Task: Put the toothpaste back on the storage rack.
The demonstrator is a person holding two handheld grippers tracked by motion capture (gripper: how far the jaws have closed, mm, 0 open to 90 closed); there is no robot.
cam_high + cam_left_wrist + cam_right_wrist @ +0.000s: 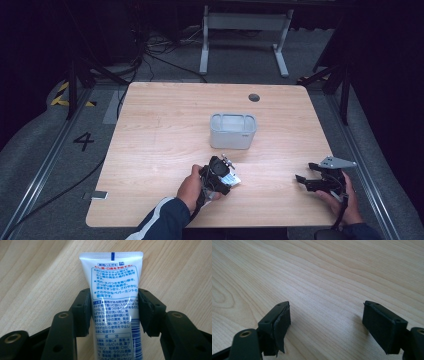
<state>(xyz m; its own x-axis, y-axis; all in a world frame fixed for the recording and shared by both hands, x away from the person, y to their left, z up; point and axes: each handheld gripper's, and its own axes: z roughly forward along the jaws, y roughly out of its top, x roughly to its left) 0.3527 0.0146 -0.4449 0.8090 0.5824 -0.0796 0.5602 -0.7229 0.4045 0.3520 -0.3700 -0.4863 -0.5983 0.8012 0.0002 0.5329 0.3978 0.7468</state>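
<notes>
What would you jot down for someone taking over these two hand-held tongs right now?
Left tongs: shut on the white tube, pads on both its sides, just above the wooden table.
Right tongs: open, holding nothing, near the table's right edge.
Grey bin: mid-table, beyond the tube, looks empty.
Done: tube gripped.
Left, probably: carry the tube to the bin and let go.

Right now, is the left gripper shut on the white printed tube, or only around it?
Shut on it: both pads of the left gripper press the white tube's sides.
</notes>
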